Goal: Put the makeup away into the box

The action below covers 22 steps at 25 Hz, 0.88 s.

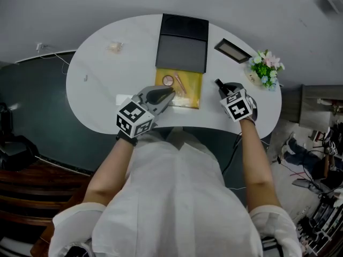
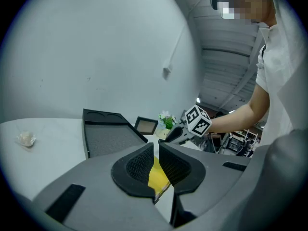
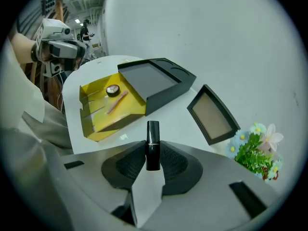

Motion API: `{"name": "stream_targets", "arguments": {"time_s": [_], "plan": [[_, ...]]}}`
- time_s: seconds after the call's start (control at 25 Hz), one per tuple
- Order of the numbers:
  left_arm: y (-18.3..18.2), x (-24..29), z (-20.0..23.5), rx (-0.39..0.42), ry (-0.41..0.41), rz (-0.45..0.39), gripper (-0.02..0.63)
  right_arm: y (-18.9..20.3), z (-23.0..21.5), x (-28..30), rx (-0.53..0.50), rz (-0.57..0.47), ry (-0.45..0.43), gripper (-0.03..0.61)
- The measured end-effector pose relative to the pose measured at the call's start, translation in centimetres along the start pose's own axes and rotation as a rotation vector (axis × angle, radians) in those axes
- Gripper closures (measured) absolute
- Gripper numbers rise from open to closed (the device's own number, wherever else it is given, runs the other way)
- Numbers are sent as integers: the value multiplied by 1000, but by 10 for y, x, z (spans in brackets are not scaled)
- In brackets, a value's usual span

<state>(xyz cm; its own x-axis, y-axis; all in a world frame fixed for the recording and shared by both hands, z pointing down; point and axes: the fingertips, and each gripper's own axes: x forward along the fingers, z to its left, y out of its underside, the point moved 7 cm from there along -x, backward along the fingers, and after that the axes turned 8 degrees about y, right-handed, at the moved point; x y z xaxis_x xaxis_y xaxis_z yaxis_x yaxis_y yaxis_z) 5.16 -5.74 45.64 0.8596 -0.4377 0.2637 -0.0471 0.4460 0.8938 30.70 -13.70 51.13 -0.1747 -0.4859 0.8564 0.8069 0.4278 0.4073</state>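
Observation:
A yellow box (image 1: pixel 188 96) lies open on the white table in front of its black lid (image 1: pixel 182 44). Inside it are a round compact (image 1: pixel 168 80) and a pinkish stick (image 1: pixel 179 83). My right gripper (image 1: pixel 221 88) hovers to the right of the box, shut on a black lipstick (image 3: pixel 153 138) that stands upright between its pads, above the table. My left gripper (image 1: pixel 169 93) hangs over the box's left front part. Its jaws stand almost together, with only a thin slit and nothing in it; the yellow box (image 2: pixel 158 177) shows through the slit.
A dark framed panel (image 1: pixel 232 50) lies at the back right, with a small pot of flowers (image 1: pixel 264 68) beside it near the table's right edge. A small crumpled pale thing (image 1: pixel 114 47) rests at the back left. The person's body is against the table's front edge.

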Motion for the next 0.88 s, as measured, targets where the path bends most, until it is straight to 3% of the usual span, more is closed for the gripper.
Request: {"name": "stream_targets", "arguments": {"time_s": [0.28, 0.48, 0.88], "plan": [[5, -19, 11, -15, -16, -17, 588, -48, 27, -7, -115, -62, -43, 489], [8, -35, 19, -27, -29, -24, 588, -77, 60, -6, -211, -90, -137, 489], [9, -65, 38, -45, -56, -38, 589, -110, 124, 16, -371, -73, -249, 489]]}}
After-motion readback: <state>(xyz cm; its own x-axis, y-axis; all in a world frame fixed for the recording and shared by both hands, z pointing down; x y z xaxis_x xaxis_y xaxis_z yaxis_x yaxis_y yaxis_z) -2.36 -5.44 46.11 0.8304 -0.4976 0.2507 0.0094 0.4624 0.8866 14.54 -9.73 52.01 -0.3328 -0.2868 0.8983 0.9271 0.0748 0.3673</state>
